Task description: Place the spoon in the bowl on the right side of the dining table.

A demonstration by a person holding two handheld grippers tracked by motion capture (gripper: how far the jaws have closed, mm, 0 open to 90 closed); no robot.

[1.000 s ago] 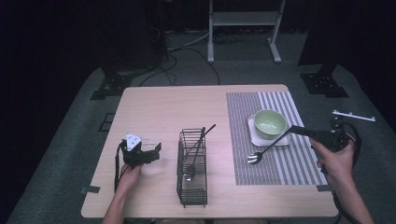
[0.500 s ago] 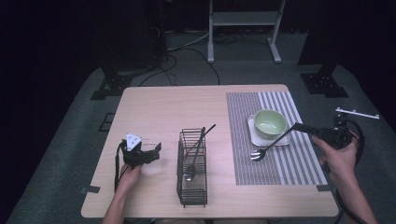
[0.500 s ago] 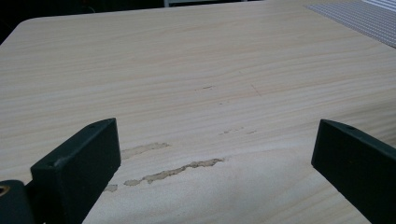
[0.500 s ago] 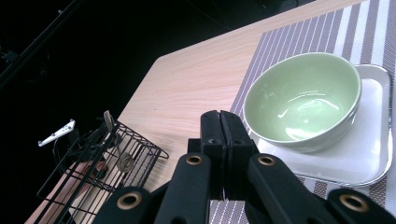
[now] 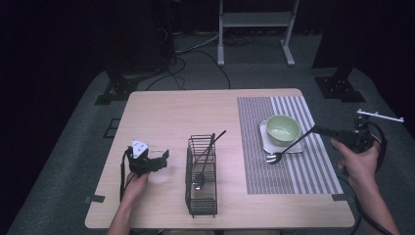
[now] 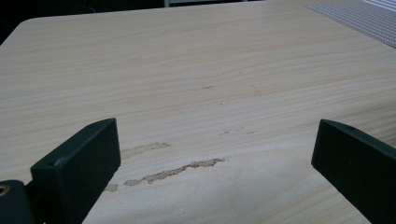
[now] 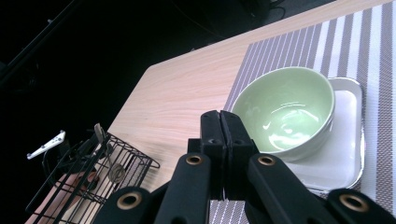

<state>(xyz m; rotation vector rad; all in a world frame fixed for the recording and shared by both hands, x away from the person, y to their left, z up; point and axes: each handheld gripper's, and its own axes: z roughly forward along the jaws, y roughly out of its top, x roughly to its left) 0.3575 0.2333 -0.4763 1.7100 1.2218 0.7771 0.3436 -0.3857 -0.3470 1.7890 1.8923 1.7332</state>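
Two tongs are in use. Right tongs, jaws closed tight, grip the handle end of a black spoon; its bowl end sits over the striped mat, just beside the green bowl on its white tray. Left tongs stand wide open and empty over the table, near the wire basket.

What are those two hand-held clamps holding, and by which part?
The right gripper pinches a long black-handled spoon by its handle's end, bowl down by the green bowl. The left gripper holds nothing, jaws open.
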